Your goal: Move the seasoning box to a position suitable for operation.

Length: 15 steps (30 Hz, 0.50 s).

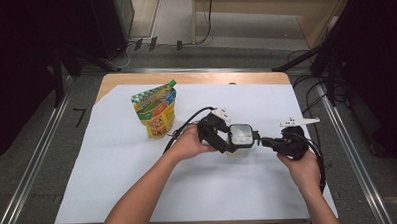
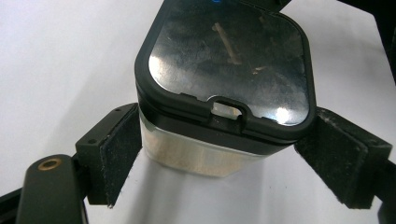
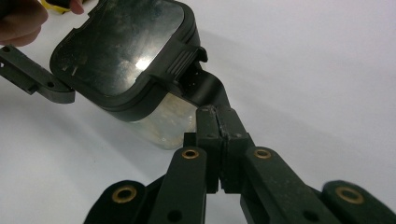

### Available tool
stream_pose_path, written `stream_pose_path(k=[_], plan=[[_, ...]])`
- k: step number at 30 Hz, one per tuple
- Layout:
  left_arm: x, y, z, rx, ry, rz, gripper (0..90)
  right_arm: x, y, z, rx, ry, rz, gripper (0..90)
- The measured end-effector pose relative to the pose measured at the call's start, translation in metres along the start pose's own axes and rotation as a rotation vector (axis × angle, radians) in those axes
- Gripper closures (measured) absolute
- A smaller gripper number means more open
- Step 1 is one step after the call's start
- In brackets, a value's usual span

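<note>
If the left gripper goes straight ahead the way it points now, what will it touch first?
Most likely the clear container. It already stands between the open pads of the left gripper, so its wall under the black lid lies first in that line.

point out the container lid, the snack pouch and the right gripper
container lid [image 2: 226, 60], left gripper view, centre of its clear panel
snack pouch [image 1: 156, 111], high view, middle of its printed front
right gripper [image 3: 219, 123], right gripper view, its closed jaw tips

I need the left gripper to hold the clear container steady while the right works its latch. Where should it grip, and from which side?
Grip the clear body just under the black lid, coming in level from the side opposite the latch tab. The left gripper already straddles the container there, jaws open on either flat wall. The right gripper is shut on the strap at the tab.
</note>
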<state>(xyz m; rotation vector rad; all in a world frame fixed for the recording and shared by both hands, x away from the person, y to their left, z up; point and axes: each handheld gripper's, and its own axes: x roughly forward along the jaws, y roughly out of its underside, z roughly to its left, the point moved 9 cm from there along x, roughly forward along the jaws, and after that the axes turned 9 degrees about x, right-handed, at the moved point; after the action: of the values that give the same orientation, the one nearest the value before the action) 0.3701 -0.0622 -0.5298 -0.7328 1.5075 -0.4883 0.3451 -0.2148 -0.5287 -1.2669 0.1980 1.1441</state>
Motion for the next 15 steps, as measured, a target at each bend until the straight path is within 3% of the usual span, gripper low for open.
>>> stream_pose_path(k=[7,15], plan=[[-0.0043,-0.0050,0.0000,0.000,-0.005,-0.018,16.7,0.0002,-0.0001,0.0004,0.001,0.004,-0.001,90.0],[-0.0071,-0.0087,-0.0004,0.025,-0.015,0.020,17.2,0.0004,0.0000,0.0005,0.004,0.008,-0.002,90.0]])
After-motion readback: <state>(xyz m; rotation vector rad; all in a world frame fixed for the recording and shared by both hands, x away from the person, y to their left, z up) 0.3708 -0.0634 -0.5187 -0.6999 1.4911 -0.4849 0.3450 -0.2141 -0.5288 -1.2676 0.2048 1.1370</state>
